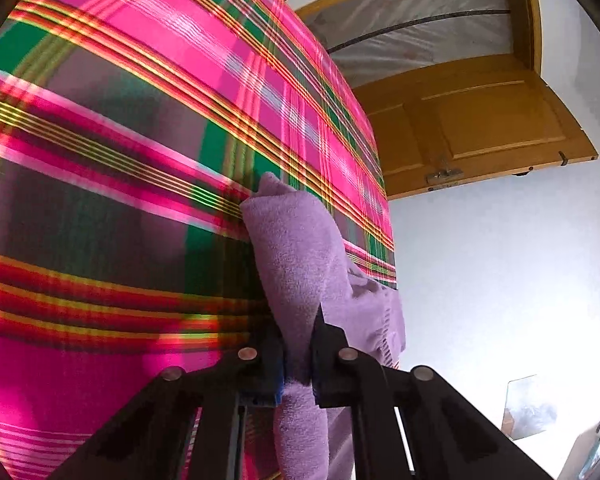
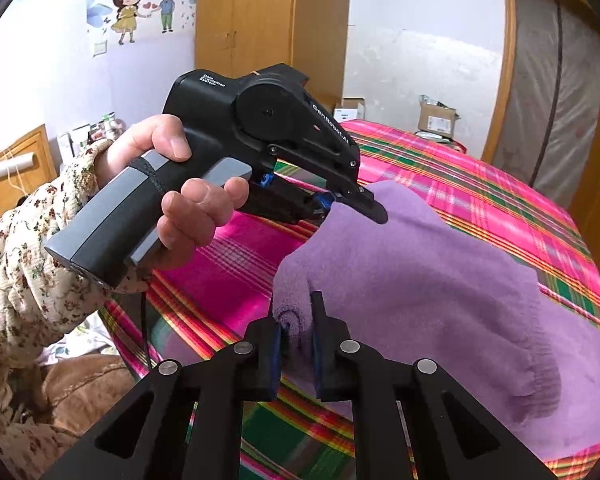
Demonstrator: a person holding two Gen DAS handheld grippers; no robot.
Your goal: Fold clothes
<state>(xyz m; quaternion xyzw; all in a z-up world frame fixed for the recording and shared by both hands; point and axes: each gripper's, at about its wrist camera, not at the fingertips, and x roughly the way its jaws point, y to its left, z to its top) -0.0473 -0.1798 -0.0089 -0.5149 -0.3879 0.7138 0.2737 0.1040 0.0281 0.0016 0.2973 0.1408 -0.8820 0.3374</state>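
Purple fleece garment (image 2: 420,280), pinched at two points above a plaid bedspread (image 2: 480,184). Your right gripper (image 2: 296,344) has its jaws pressed together on a rolled bunch of the near edge; your left gripper (image 2: 352,204), held in your hand (image 2: 188,200), clamps the far corner. In the left wrist view the left gripper (image 1: 298,356) bites a thick wad of fleece (image 1: 296,256), with motion blur across the bedspread (image 1: 140,120). The garment's body drapes onto the bed. Risks, as judged: each bite holds bunched layers, so an inner layer may slide free under tension. Pull your grippers apart unevenly and the fold line will skew. Nap dragging on the bedspread could leave wrinkles inside the fold.
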